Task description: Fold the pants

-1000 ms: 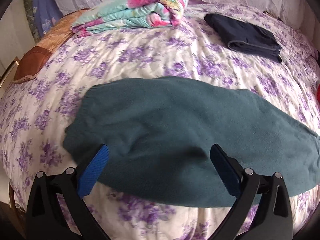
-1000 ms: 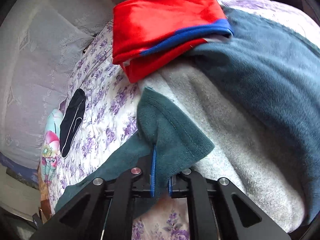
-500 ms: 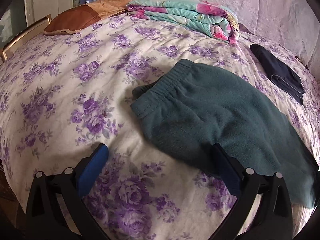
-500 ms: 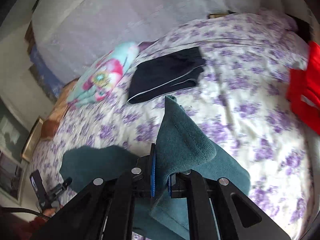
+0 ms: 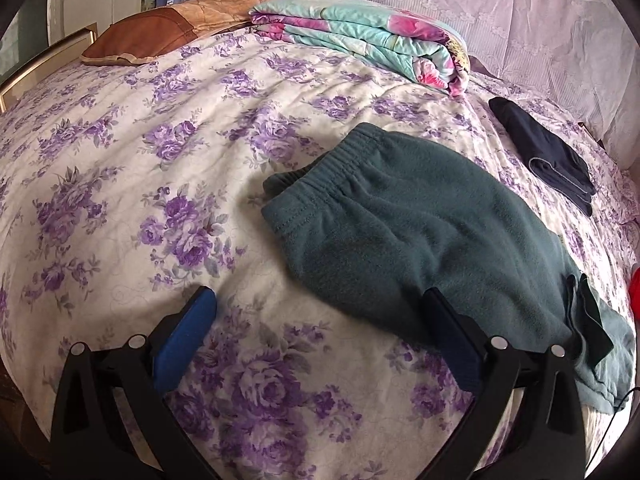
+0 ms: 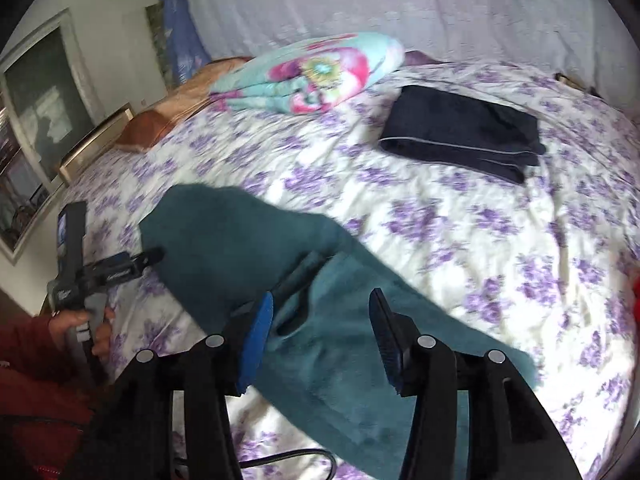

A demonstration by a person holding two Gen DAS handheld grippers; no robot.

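The right gripper (image 6: 320, 332) hangs with its jaws apart over the teal fleece pants (image 6: 248, 248), gripping nothing. The left gripper (image 5: 320, 320) is likewise spread wide and empty, beside the pants' (image 5: 420, 232) waistband. The pants lie flat on the purple floral bed (image 5: 160, 152), near folded navy pants (image 6: 460, 132) and a folded floral quilt (image 5: 360, 36).

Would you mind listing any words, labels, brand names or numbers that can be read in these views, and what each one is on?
No text can be read.
Left gripper in the right wrist view: pale lettering on its body and a label near the handle, both too blurred to read.
Green pants, floral bedsheet, dark folded garment: no visible print.
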